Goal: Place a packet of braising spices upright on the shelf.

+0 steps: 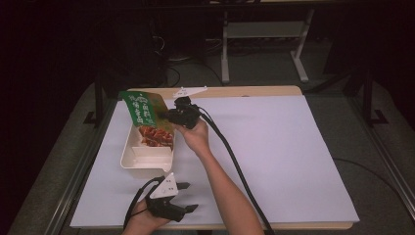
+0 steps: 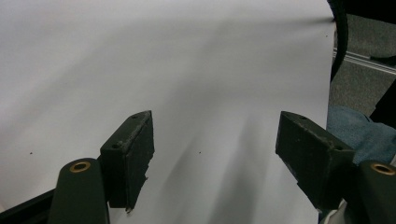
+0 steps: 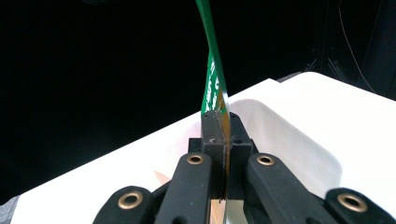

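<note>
My right gripper (image 1: 172, 115) clamps the green printed lid (image 1: 147, 117) above the white tray (image 1: 133, 157) near the table's (image 1: 293, 161) left edge. My left gripper (image 1: 188, 197), jaws apart and empty, rests at the near edge.

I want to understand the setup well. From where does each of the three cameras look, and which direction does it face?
High view: above the person's side, facing forward and down on the table; both forearms and grippers show.
Left gripper view: on the left gripper, facing the white tabletop; open jaws show.
Right gripper view: on the right gripper, jaws clamping the green lid above the white tray.
Shared: high and right gripper views both show lid and tray.
</note>
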`<move>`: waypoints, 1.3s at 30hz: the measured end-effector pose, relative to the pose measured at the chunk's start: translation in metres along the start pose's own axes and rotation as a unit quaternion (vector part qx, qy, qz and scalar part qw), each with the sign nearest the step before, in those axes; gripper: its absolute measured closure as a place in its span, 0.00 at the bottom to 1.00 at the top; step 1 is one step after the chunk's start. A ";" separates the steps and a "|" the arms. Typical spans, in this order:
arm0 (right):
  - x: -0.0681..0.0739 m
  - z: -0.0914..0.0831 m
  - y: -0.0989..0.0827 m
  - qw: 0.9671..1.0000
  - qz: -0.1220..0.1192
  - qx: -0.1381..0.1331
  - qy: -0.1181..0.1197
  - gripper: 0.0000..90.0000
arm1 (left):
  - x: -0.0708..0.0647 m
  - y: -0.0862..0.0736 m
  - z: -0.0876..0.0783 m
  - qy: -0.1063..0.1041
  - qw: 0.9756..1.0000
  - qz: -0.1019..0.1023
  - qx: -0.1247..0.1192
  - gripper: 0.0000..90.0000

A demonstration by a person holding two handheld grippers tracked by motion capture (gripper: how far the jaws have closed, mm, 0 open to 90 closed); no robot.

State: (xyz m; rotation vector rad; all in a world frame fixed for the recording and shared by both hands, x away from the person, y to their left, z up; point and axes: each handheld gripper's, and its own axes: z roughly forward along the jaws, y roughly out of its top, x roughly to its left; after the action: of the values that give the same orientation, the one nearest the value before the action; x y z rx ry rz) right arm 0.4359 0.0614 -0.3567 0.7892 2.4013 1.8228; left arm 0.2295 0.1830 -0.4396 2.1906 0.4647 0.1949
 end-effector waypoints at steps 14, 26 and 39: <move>-0.001 -0.011 0.005 0.999 -0.016 0.046 -0.020 0.82 | 0.000 0.001 0.000 0.004 1.000 -0.004 -0.003 0.29; 0.002 -0.038 0.006 0.998 -0.015 0.061 -0.012 0.72 | 0.001 0.001 -0.002 0.003 1.000 -0.008 -0.005 0.29; -0.001 -0.075 0.009 0.998 -0.022 0.059 -0.028 0.65 | 0.003 0.001 -0.002 0.002 1.000 -0.011 -0.004 0.29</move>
State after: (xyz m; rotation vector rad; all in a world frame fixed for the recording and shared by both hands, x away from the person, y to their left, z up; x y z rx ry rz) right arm 0.4163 -0.0040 -0.3247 0.7772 2.4902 1.6336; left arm 0.2318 0.1851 -0.4375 2.1770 0.4904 0.1892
